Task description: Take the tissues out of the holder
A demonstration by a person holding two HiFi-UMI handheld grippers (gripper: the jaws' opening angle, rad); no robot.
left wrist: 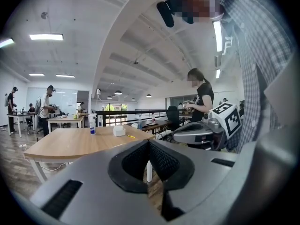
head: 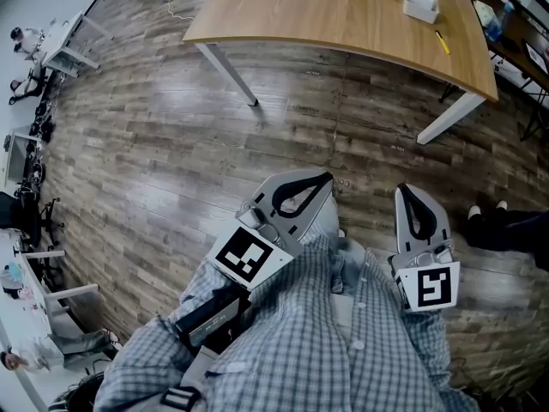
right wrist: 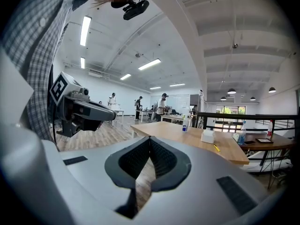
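wooden table (head: 326,11) bears tissue holder (head: 421,3); left gripper (left wrist: 149,143), right gripper (right wrist: 150,139) closed.

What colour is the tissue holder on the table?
White. The tissue holder shows best in the head view.

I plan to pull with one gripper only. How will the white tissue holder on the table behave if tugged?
The tissue holder looks small beside the table, so it is probably light. On that smooth wooden top it may slide or lift unless braced. Its squat, boxy shape makes tipping seem less likely.
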